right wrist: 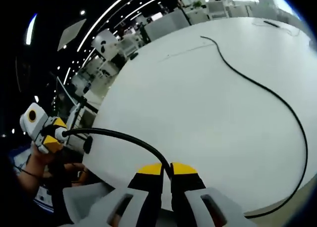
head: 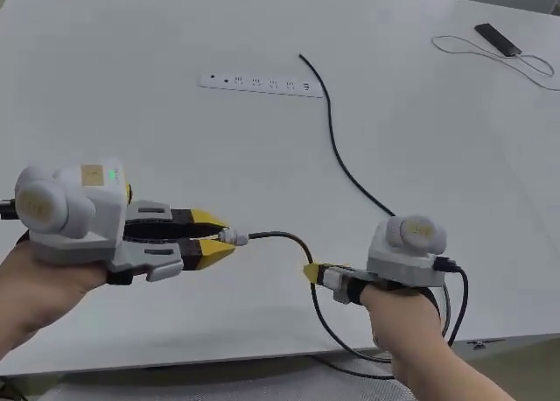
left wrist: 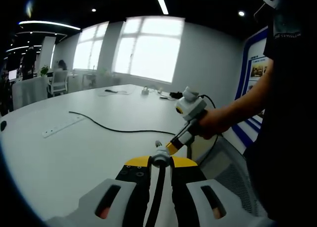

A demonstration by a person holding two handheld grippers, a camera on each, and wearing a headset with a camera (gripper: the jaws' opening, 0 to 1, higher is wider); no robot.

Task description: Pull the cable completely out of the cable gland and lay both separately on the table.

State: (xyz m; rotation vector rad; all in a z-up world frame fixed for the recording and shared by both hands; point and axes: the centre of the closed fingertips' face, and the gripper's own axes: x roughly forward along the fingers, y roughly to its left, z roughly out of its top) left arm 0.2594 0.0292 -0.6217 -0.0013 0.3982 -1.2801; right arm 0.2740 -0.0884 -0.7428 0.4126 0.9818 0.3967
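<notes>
My left gripper (head: 220, 239) is shut on a small grey-white cable gland (head: 233, 236), held level above the white table (head: 175, 147). A black cable (head: 276, 235) leaves the gland and arcs right to my right gripper (head: 311, 272), which is shut on it a short way off. In the left gripper view the gland (left wrist: 161, 155) sits between the yellow jaw tips and the cable (left wrist: 159, 187) runs back between the jaws. In the right gripper view the cable (right wrist: 119, 137) curves from the pinching jaws to the gland (right wrist: 60, 134).
A white power strip (head: 258, 84) lies at the table's middle back. A long black lead (head: 337, 151) trails from near it toward my right hand. A dark flat device with a thin white wire (head: 499, 39) sits far right. The front table edge (head: 219, 357) is close below both grippers.
</notes>
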